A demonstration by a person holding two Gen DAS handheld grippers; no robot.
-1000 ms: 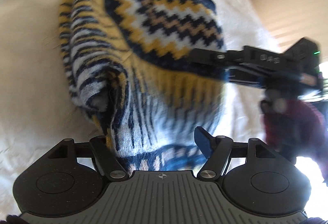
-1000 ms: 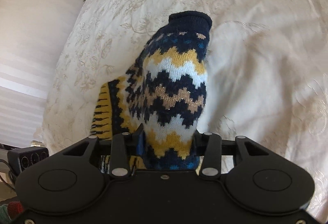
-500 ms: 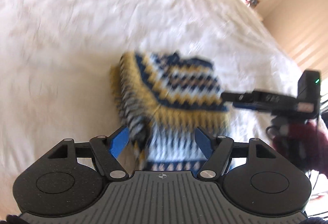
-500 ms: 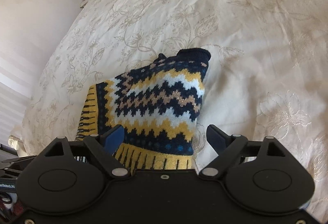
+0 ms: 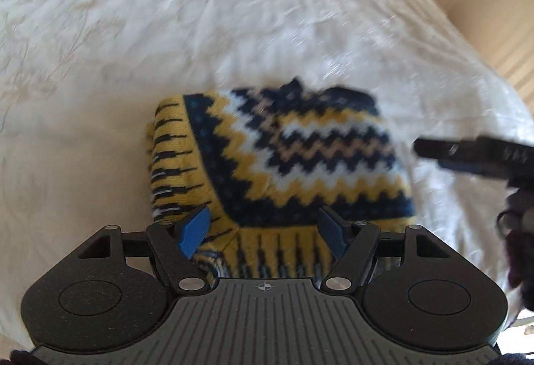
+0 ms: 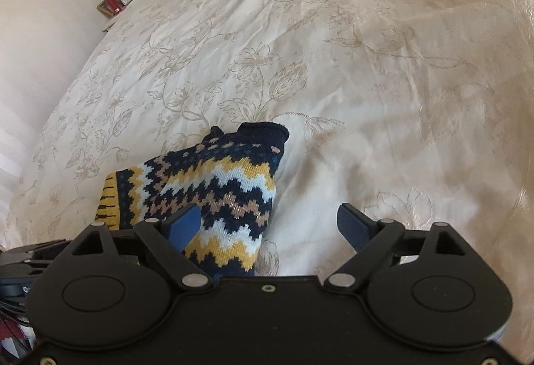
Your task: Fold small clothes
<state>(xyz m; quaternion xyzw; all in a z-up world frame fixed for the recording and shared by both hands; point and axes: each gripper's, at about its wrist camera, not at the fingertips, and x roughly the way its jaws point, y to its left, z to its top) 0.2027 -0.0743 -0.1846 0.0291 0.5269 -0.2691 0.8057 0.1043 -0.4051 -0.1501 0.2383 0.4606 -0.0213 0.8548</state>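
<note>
Since a second ago: the right gripper (image 6: 270,226) has let go of the knitted sweater (image 5: 283,164) and drawn back; the left gripper (image 5: 263,233) has lifted away, so the garment looks smaller in its view
Sweater: a small navy, yellow and white zigzag knit, lying folded into a compact block on the cream floral bedspread (image 6: 367,64), ribbed yellow hem nearest the left camera, navy cuff at the far end
Left gripper: jaws apart, blue pads clear of the wool, hovering above the hem edge; nothing gripped
Right gripper: spread wide and empty, its left pad over the sweater's edge, its right pad over bare bedspread; seen from the left wrist as a dark blurred bar beside the knit (image 5: 474,154)
Why released: the fold appears set, so both tools stand off to let it settle flat
Background: a lamp and clock on a bedside table (image 6: 115,3) by the wall
Stage: this fold looks complete; a final tidy may remain
</note>
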